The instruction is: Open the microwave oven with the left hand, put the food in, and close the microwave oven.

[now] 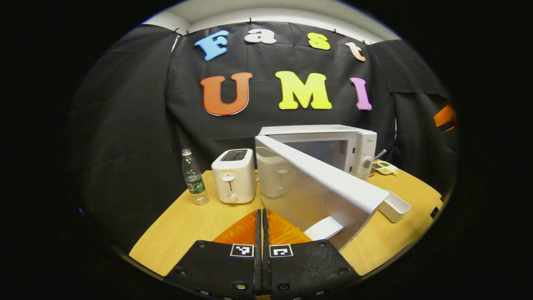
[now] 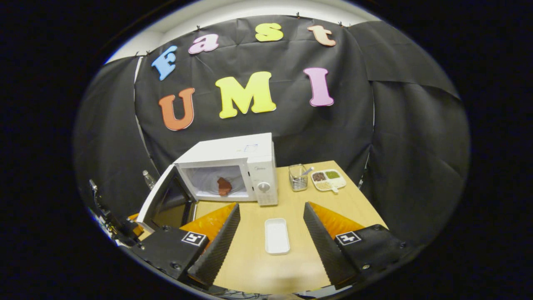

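The left gripper (image 1: 262,225) has its fingers pressed together on nothing, just beside the swung-out microwave door (image 1: 329,187). The right gripper (image 2: 270,227) is spread wide over the table (image 2: 354,208), above an empty white tray (image 2: 277,236). The food (image 2: 224,186), a reddish-brown lump, sits inside the microwave (image 2: 233,168).

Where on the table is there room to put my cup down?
Bare wood lies around the white tray, in front of the microwave. More lies before the bottle and toaster. It's crowded by the utensil holder and snack plate, and the open door blocks the middle.
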Available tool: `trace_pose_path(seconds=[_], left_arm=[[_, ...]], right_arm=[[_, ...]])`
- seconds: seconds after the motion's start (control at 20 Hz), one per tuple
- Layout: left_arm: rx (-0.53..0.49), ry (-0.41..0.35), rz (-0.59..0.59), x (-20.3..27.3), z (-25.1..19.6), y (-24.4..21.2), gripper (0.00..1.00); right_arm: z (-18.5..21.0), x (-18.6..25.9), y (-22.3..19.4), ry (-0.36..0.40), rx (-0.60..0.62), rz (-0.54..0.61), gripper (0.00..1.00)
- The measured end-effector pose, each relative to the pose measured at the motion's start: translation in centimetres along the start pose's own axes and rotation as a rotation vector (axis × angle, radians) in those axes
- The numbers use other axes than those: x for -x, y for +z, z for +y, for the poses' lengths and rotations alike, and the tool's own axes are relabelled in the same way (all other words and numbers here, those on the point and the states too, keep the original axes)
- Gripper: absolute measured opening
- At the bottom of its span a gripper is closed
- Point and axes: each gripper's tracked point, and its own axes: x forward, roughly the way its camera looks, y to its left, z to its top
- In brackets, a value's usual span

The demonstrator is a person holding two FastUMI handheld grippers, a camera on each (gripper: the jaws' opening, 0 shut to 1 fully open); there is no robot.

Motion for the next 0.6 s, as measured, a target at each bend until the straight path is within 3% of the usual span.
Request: trace_pose_path(seconds=[0.35, 0.6], left_arm=[[-0.007, -0.185, -0.002, -3.6, -9.9, 0.9, 0.0], [-0.024, -0.27, -0.006, -7.2, -15.0, 2.0, 0.0]], right_arm=[[-2.2, 0.4, -0.7, -0.033, -0.016, 0.033, 0.91], [-5.8, 0.5, -0.4, -0.096, -0.034, 0.041, 0.91]])
